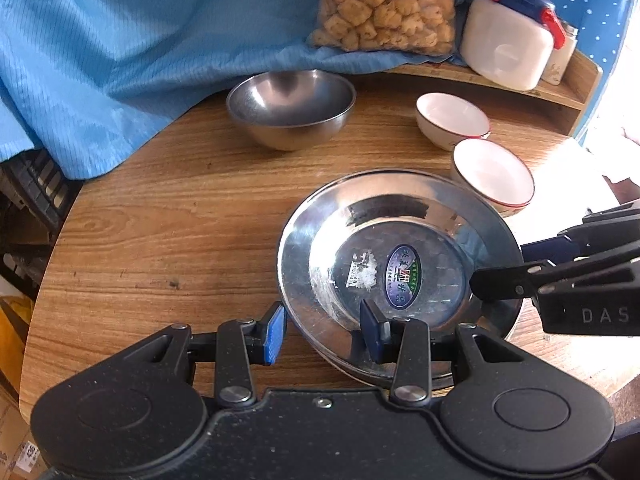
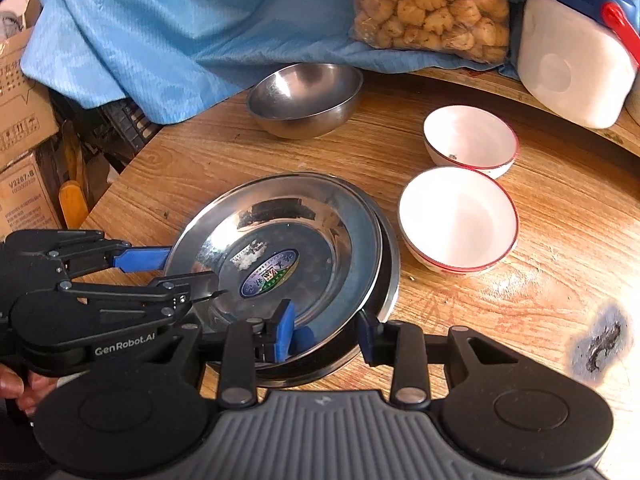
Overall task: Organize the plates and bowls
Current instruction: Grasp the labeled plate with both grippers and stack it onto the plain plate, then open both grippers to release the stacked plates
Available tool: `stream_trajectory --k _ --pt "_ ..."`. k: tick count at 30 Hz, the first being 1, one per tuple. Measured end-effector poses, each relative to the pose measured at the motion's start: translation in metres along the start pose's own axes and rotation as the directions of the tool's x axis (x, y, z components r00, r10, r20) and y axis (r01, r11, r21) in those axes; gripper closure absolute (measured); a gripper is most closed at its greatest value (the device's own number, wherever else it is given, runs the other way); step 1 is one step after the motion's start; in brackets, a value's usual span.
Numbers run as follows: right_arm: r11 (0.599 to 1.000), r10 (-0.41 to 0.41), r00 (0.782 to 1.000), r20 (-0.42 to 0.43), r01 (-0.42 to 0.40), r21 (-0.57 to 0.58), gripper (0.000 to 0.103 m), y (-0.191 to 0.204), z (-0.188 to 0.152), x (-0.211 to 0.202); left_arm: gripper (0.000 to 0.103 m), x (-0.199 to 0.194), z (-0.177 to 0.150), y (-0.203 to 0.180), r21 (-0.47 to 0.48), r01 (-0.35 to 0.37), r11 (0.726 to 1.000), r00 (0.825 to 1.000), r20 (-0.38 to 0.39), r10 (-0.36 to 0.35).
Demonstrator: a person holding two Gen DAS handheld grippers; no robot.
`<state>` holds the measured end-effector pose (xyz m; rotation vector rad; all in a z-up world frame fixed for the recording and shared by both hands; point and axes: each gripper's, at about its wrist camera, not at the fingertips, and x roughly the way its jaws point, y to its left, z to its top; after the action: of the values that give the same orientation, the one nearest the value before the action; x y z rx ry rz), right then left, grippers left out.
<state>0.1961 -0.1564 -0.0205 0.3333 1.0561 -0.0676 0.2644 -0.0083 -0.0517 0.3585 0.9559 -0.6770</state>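
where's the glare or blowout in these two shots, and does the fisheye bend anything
Left wrist view: the far right edge is blown out white beside the near white bowl, and the table edge curves. Right wrist view: a bright sheen washes the table at right, and the steel plate mirrors the light.

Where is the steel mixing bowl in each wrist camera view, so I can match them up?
Left wrist: the steel mixing bowl sits upper centre, by the blue cloth.
Right wrist: the steel mixing bowl sits upper centre, under the cloth's edge.
Shared landmark: the stickered steel plate in front of it.
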Motion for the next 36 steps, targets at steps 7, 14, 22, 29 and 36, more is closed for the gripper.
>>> stream_trajectory --k 7,14,22,29,36 --pt "1.000 0.003 1.000 -0.011 -0.004 -0.019 0.065 0.000 0.001 0.004 0.060 0.003 0.004 0.001 0.017 -0.014 1.000 0.999 -0.034 0.015" --pt "1.000 0.024 1.000 -0.013 -0.024 -0.020 0.065 -0.005 0.002 0.004 0.060 0.004 0.009 -0.001 0.049 -0.031 0.998 0.999 -0.043 0.033" --pt "0.998 0.004 1.000 -0.006 -0.004 -0.061 0.055 -0.003 0.002 -0.001 0.045 0.001 0.008 0.003 -0.011 -0.045 0.999 0.999 -0.020 0.045" --pt "0.998 -0.018 1.000 0.012 0.019 -0.055 0.039 -0.007 0.004 -0.005 0.026 -0.003 0.008 0.011 -0.074 -0.063 0.995 0.998 0.017 0.065" --pt "0.999 -0.024 0.998 0.054 0.025 -0.033 0.009 -0.011 0.007 -0.011 0.001 -0.008 0.014 0.033 -0.211 -0.089 0.973 0.991 0.078 0.107"
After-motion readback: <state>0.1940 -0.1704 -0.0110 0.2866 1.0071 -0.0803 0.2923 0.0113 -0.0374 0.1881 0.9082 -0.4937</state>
